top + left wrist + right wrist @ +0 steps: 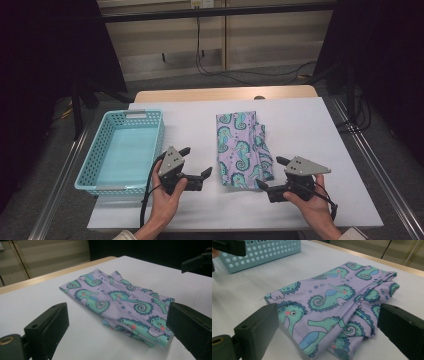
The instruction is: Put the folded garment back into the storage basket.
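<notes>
Hands at the near edge of the counter (300,120), each holding a pair of tongs. Left hand (165,197) grips the left tongs (196,161), sitting near the near edge just in front of the basket's near-right corner. Jaws spread wide, nothing between them, pointed toward the cloth. Right hand (310,202) grips the right tongs (271,172) closer to the near-right corner. Jaws also spread wide and empty, pointed left at the cloth's near end. Grey three-cornered plate on top of each; black cable trails off both toward the near edge.

Folded cloth (242,150) lies flat between the two tongs, around the middle of the counter, long axis running near to far. Lilac with teal seahorse print. Not touched by either pair. In the left gripper view the cloth (120,302) sits just past the open jaws, near corner slightly rumpled. In the right gripper view the cloth (332,305) shows stacked folded layers along its right side.

Turquoise perforated basket (150,145) stands along the left edge, well apart from the cloth, nothing in it. White sheet covers the counter; bare wood strip shows at the far edge.
</notes>
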`<state>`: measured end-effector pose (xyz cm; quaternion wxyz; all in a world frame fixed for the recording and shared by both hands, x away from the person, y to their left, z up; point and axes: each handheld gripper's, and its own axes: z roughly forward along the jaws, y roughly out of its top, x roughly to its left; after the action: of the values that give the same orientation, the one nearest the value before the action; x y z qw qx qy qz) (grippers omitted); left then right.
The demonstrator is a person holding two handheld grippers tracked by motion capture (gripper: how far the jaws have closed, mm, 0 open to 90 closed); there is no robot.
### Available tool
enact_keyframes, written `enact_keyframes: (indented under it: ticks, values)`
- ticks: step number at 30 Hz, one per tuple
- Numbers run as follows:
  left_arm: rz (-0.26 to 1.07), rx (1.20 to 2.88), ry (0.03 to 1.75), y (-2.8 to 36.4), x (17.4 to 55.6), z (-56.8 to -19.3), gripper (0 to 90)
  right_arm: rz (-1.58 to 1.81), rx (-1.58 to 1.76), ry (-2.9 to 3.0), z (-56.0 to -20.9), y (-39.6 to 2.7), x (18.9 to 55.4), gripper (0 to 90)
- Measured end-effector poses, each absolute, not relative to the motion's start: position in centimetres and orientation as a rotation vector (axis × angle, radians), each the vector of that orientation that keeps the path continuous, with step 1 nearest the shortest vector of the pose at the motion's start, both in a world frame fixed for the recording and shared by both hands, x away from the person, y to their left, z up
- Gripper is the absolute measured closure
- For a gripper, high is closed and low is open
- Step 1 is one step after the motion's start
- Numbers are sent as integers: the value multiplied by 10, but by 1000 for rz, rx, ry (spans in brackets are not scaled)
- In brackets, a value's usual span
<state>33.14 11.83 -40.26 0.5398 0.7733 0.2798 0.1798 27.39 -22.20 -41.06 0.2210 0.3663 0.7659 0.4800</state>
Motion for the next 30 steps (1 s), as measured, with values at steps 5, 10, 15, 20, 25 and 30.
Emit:
enact_keyframes:
  ticks: [5, 10, 15, 20, 25, 30]
  values:
    - [459, 1863, 629, 111, 336, -401, 48, 1315, 995, 2188, -405, -220, 277, 37]
    - [461, 1862, 638, 102, 347, -404, 42, 1310, 967, 2262, -401, -215, 279, 32]
    - [463, 1870, 651, 92, 364, -405, 43, 1330, 953, 2363, -399, -211, 286, 30]
    - [431, 1901, 634, 81, 369, -405, 41, 1307, 936, 2414, -400, -206, 292, 27]
    - [437, 1885, 634, 74, 378, -407, 41, 1303, 921, 2445, -400, -201, 296, 44]
    - [470, 1862, 650, 69, 397, -408, 26, 1266, 907, 2464, -401, -194, 301, 62]
